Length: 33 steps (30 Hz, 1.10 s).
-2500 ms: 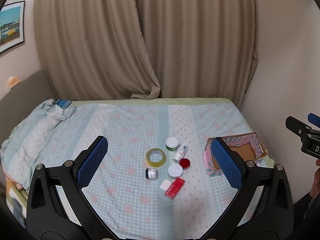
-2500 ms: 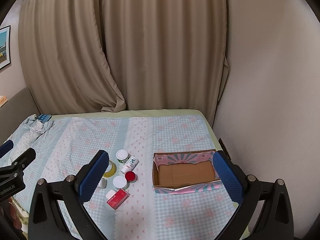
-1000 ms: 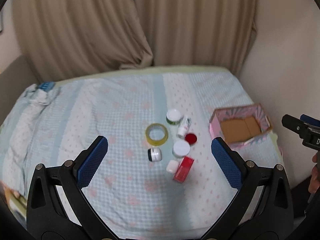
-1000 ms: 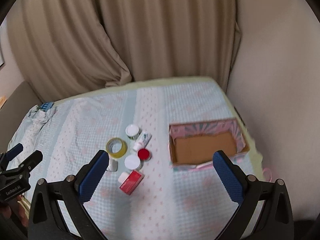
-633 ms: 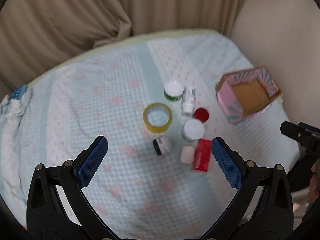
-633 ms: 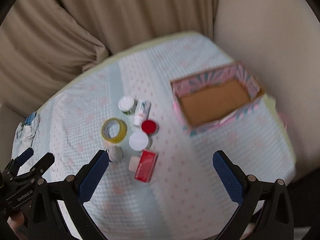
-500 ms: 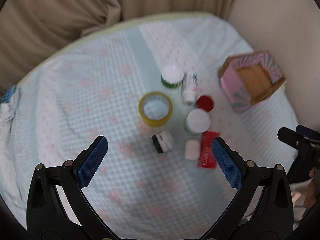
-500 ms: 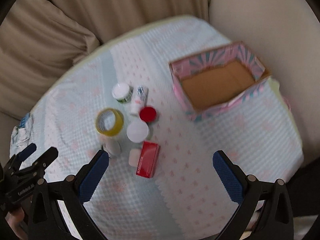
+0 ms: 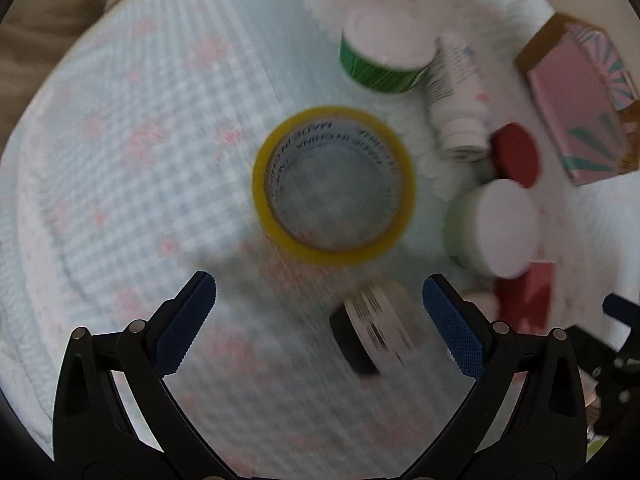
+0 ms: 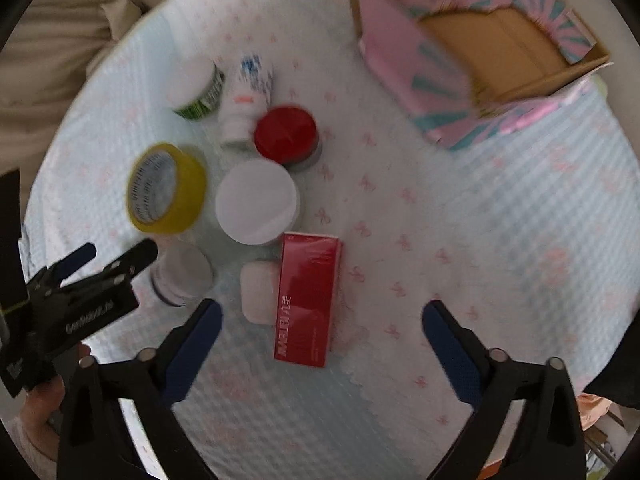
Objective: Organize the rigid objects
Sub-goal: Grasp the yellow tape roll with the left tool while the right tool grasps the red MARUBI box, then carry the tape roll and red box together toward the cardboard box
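Observation:
My left gripper point(image 9: 320, 312) is open and empty, low over a small black-capped jar point(image 9: 372, 336) lying on its side, with a yellow tape roll point(image 9: 334, 184) just beyond. My right gripper point(image 10: 322, 328) is open and empty above a red box point(image 10: 308, 300) and a small white block point(image 10: 258, 292). Around them sit a white-lidded jar point(image 10: 256, 202), a red-lidded jar point(image 10: 286, 132), a white bottle point(image 10: 244, 96) on its side and a green-labelled jar point(image 10: 196, 88). A pink cardboard box point(image 10: 472, 44) stands open at the upper right.
The objects lie on a checked cloth point(image 10: 480, 240) over a bed. Beige curtains point(image 10: 60, 32) hang behind. The left gripper point(image 10: 80, 280) shows at the left of the right wrist view.
Both grippers have dropped down close over the cluster of objects. The objects now fill both views. Both stay open.

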{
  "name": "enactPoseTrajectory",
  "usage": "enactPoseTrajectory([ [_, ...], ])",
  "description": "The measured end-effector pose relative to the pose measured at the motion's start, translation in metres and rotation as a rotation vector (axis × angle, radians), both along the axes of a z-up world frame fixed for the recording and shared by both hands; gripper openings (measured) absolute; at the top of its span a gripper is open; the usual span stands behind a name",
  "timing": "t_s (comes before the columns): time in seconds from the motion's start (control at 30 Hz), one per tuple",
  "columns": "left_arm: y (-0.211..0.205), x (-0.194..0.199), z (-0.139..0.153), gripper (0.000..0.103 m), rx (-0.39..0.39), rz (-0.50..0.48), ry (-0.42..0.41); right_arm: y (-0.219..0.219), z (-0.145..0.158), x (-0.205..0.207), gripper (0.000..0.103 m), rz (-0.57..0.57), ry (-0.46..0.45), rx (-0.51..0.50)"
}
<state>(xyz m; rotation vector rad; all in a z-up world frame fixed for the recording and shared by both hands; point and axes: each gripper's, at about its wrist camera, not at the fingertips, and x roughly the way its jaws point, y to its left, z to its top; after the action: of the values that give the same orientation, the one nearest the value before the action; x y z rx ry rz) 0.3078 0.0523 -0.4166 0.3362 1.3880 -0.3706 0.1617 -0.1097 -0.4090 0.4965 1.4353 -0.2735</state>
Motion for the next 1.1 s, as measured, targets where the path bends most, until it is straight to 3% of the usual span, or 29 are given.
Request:
enactPoseTrajectory([
  [0.13, -0.007, 0.013, -0.026, 0.102, 0.027, -0.022, 0.010, 0.004, -0.035, 0.015, 0.095, -0.018, 0.066, 0.010],
  [0.27, -0.017, 0.022, -0.041, 0.103, 0.024, -0.049, 0.005, 0.004, -0.059, 0.023, 0.084, -0.033, 0.123, 0.020],
  [0.63, -0.052, 0.037, -0.055, 0.100, 0.046, -0.103, -0.063, -0.015, -0.084, 0.026, 0.060, -0.099, 0.162, 0.072],
  [0.77, -0.057, 0.040, -0.050, 0.097, 0.052, -0.100, -0.075, -0.017, -0.083, 0.032, 0.041, -0.097, 0.132, 0.116],
  [1.1, -0.039, 0.032, -0.024, 0.097, 0.040, -0.089, -0.108, -0.005, -0.086, 0.034, 0.041, -0.072, 0.109, 0.090],
])
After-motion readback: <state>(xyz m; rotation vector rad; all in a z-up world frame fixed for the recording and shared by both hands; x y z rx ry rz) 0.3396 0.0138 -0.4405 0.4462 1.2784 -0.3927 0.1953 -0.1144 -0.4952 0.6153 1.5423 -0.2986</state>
